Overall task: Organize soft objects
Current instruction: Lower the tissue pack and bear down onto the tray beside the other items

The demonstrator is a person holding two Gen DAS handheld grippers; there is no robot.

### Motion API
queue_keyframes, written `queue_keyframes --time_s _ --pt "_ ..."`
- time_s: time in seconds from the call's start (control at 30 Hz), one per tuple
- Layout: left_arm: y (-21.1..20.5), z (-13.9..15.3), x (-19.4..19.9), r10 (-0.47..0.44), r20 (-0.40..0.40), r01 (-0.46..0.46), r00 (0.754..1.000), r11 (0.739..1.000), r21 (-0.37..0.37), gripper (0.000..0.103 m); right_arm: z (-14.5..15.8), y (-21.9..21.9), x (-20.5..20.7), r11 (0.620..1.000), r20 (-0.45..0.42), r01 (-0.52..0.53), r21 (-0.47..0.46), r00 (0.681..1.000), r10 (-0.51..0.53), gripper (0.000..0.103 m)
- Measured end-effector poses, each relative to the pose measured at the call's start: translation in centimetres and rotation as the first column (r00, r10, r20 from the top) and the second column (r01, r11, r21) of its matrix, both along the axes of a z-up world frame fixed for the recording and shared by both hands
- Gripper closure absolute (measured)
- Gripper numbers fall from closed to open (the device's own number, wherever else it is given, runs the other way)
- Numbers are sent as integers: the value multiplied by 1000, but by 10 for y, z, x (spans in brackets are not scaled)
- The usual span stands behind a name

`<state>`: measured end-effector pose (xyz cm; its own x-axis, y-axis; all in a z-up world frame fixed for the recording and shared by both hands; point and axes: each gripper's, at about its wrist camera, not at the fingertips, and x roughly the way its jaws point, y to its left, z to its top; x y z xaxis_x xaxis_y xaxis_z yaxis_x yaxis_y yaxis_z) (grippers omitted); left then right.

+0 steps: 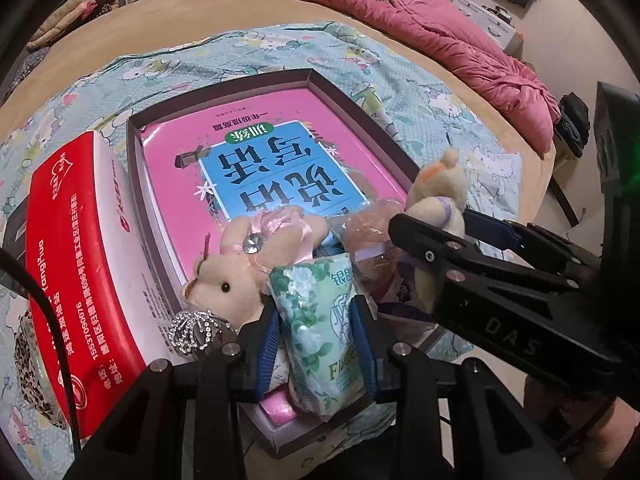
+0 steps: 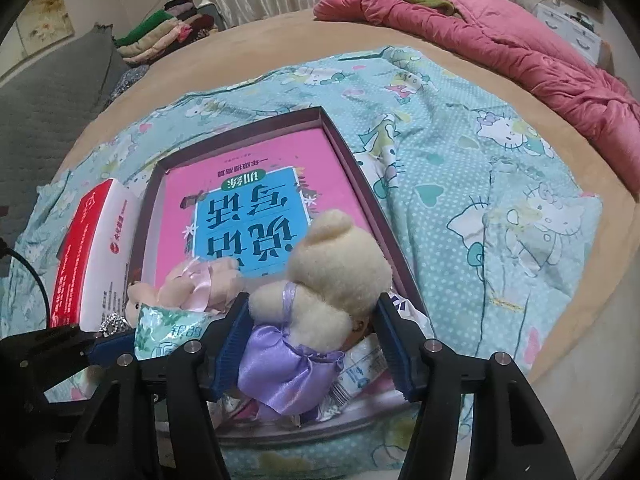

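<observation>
My left gripper (image 1: 318, 332) is shut on a green floral tissue pack (image 1: 320, 308), which stands upright over the near end of a shallow dark tray (image 1: 224, 88). A pink book (image 1: 260, 140) fills the tray floor. A cream plush bear with a pink ribbon (image 1: 240, 264) lies on the book beside the pack. My right gripper (image 2: 306, 320) is shut on a cream plush bear in a purple satin dress (image 2: 336, 272), held just above the tray's near right corner. In the left wrist view the right gripper (image 1: 440, 220) comes in from the right. A clear plastic packet (image 1: 368, 232) lies under that bear.
A red and white carton (image 1: 72, 240) stands against the tray's left side, and a beaded chain (image 1: 192, 328) lies by it. The tray sits on a blue cartoon-print sheet (image 2: 480, 200) on a tan bed. A pink quilt (image 2: 500, 48) lies at the far right, and folded clothes (image 2: 160, 36) at the far left.
</observation>
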<state>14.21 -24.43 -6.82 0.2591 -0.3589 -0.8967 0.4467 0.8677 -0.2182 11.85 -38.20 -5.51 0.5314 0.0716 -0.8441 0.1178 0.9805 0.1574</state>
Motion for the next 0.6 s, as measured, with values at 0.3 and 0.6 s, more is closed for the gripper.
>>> queue_keyframes --time_s 0.3,0.6 --pt "-1 1 1 2 5 -2 1000 1000 1 68 -3 -1 4 999 10 8 38 1000 -8 36" --pt "-3 0 2 2 8 -2 1000 1000 3 68 -2 1 4 999 14 -4 44 1000 4 35"
